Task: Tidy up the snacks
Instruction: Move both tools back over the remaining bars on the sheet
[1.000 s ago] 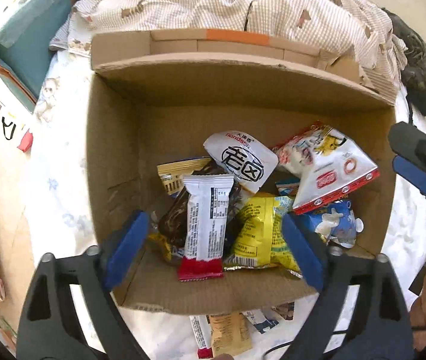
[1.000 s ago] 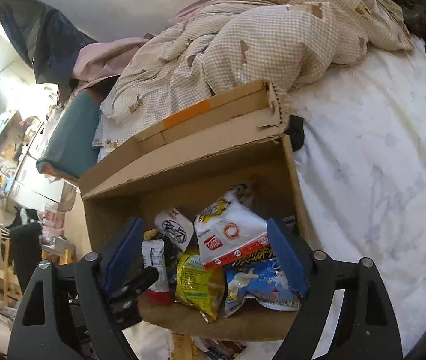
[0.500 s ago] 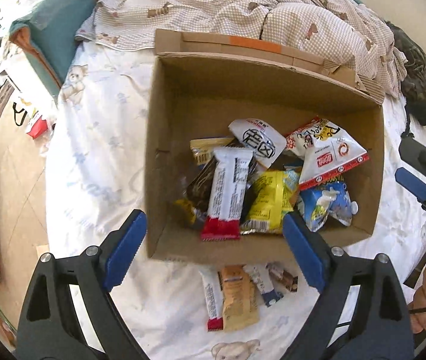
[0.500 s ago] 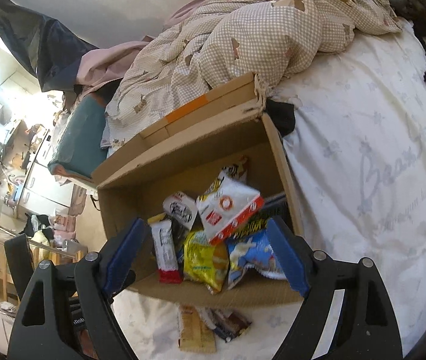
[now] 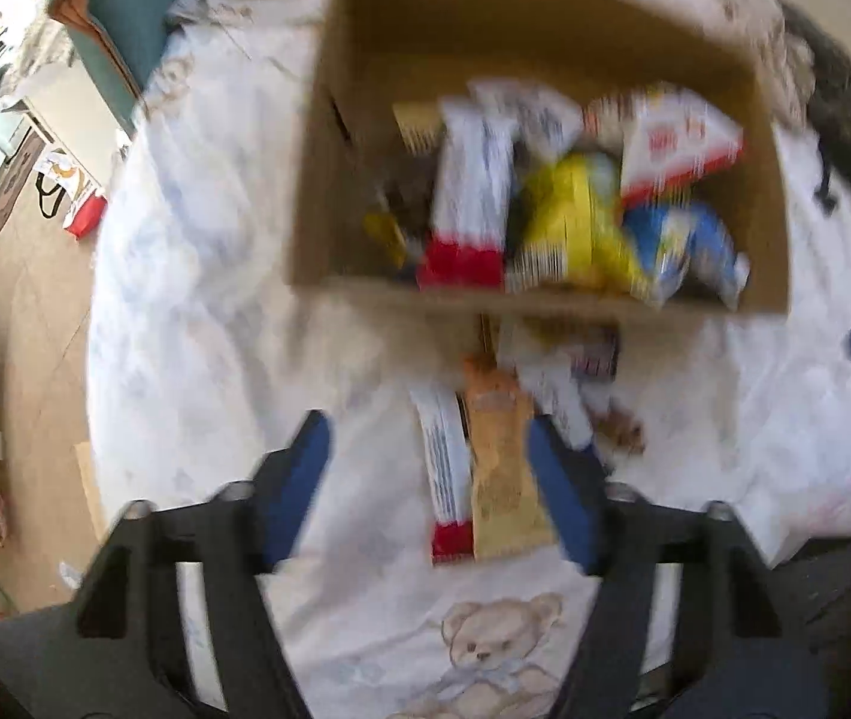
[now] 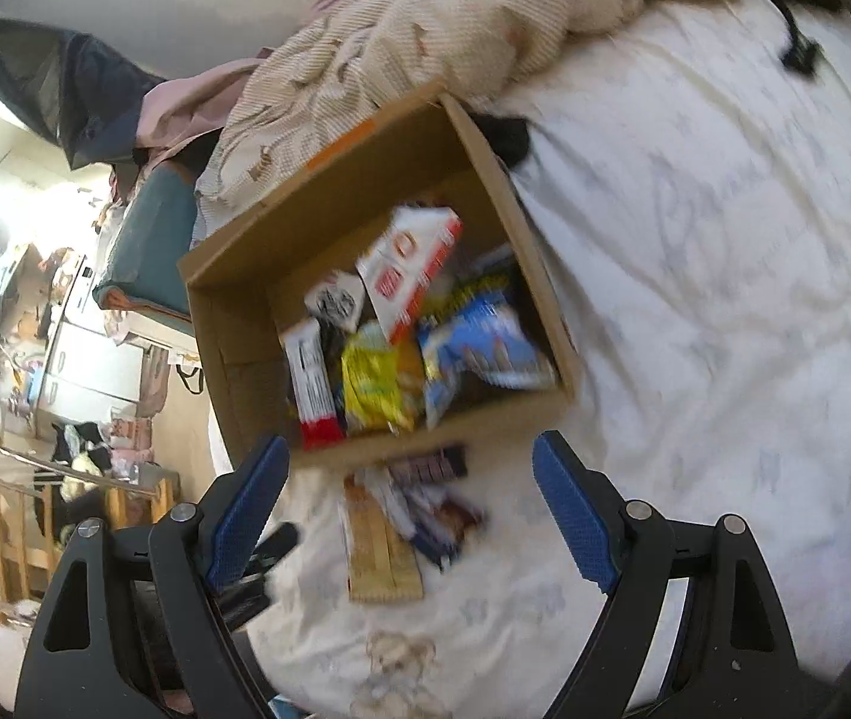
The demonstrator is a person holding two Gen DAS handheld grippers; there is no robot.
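I find the cardboard box point(image 5: 545, 293) on the bed sheet point(image 5: 197, 299), already holding a heap of snack packets, among them a white bar with a red end point(image 5: 467, 204), a yellow packet point(image 5: 575, 227) and a blue packet point(image 5: 689, 245). The loose snacks lie on the sheet just outside the box's near wall: a tan bar point(image 5: 500, 467) beside a white-and-red bar point(image 5: 443, 479), with smaller dark-wrapped pieces point(image 6: 437, 515) piled close against them. My left gripper point(image 5: 425, 479) has just been narrowing its jaws; they stand about half open with the two bars between them, and I see no pad pressing on either. My right gripper point(image 6: 407, 515) hangs wide open above the same pile, holding nothing. I judge these bars light, with slick, crinkly film that may slide under the pads, and with contents that could crack under a hard squeeze; a hold across the middle of the tan bar looks soundest. The neighbouring bar touches it and may be caught too. The box wall stands just beyond, and a rumpled checked quilt point(image 6: 455, 18) lies well behind.
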